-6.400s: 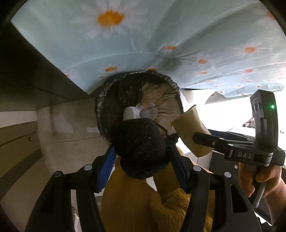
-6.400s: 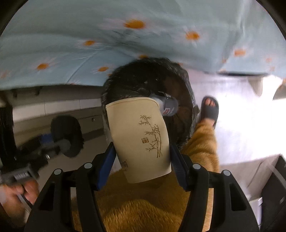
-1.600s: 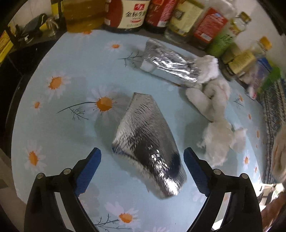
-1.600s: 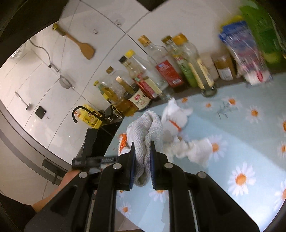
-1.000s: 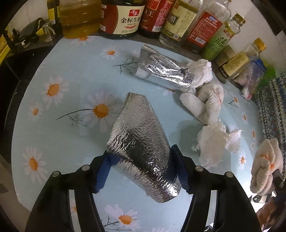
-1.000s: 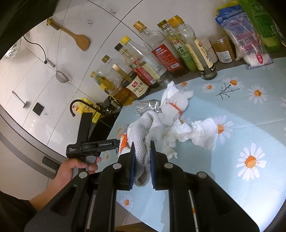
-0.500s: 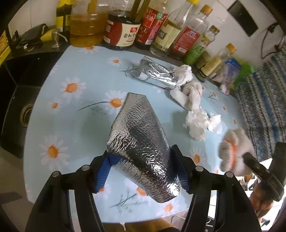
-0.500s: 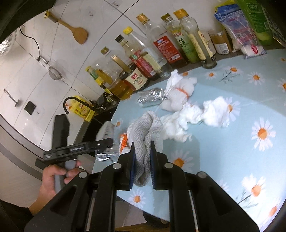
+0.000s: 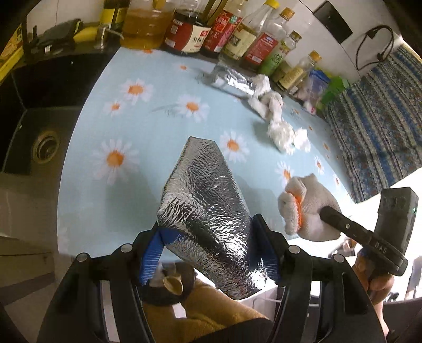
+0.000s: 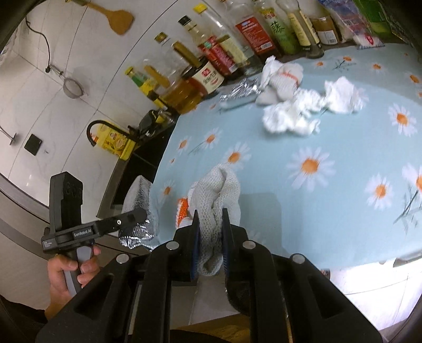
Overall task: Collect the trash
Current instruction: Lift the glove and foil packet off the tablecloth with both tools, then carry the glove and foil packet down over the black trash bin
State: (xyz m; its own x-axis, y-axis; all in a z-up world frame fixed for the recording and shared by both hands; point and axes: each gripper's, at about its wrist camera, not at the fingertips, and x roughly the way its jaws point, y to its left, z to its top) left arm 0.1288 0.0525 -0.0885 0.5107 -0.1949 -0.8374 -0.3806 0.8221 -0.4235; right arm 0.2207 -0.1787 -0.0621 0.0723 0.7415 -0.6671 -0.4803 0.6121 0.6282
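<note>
My left gripper (image 9: 208, 250) is shut on a silver foil bag (image 9: 208, 208) and holds it above the near edge of the daisy tablecloth (image 9: 87, 147). My right gripper (image 10: 210, 237) is shut on a white knitted glove with an orange cuff (image 10: 219, 195), seen at the right in the left wrist view as the glove (image 9: 308, 208). Left on the cloth are a second foil bag (image 9: 232, 80), another white glove (image 9: 271, 104) and crumpled tissues (image 9: 286, 133). A dark bin opening (image 9: 171, 285) with trash shows below the table edge, under my left gripper.
Several sauce and oil bottles (image 9: 211, 23) line the back of the table. A black sink (image 9: 42, 145) with a drain lies to the left. A blue patterned cloth (image 9: 374, 110) is at the right. A hand (image 10: 71, 274) holds the left gripper's handle.
Both grippers have pulled back from the table toward its near edge with their loads. The table shrinks in both views, and the bin opening comes into sight below.
</note>
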